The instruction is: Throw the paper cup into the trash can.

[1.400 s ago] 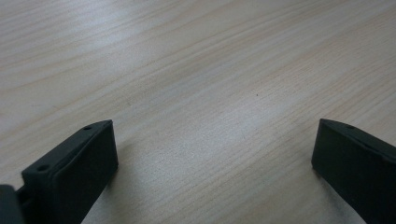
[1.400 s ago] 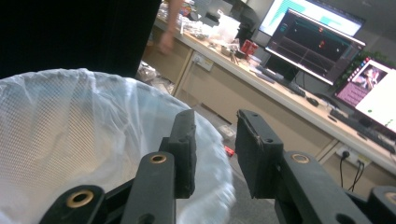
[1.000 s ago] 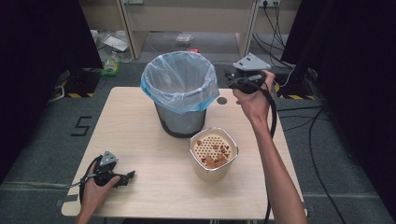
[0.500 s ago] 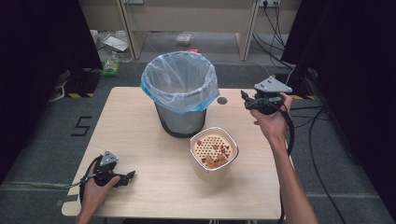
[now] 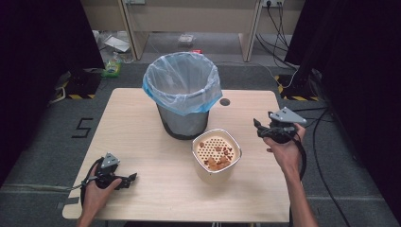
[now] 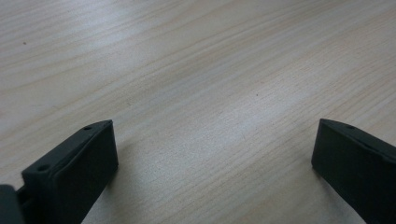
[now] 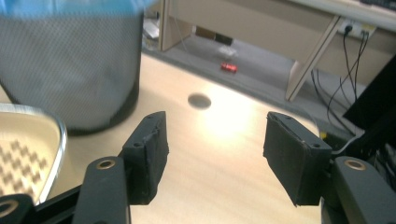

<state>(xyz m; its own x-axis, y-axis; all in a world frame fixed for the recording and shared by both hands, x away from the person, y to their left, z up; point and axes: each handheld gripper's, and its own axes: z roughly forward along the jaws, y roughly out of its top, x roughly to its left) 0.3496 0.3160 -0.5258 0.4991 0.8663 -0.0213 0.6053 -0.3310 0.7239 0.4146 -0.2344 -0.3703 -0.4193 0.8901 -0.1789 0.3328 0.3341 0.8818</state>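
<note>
The right claw (image 5: 259,128) has come down from beside the bin (image 5: 182,94) and now hangs over the worktop's (image 5: 142,137) right side, just right of the cream container (image 5: 216,154) holding brown scraps; its jaws are wide apart and empty. The left claw (image 5: 129,178) has stayed low at the near left corner, jaws spread wide over bare wood, gripping nothing.

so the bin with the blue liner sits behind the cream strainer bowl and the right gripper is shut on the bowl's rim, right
Not quite. The bin does sit behind the strainer bowl, but the right gripper is not on the rim: the high view shows it off to the bowl's right, and the right gripper view shows its jaws open and holding nothing.
</note>
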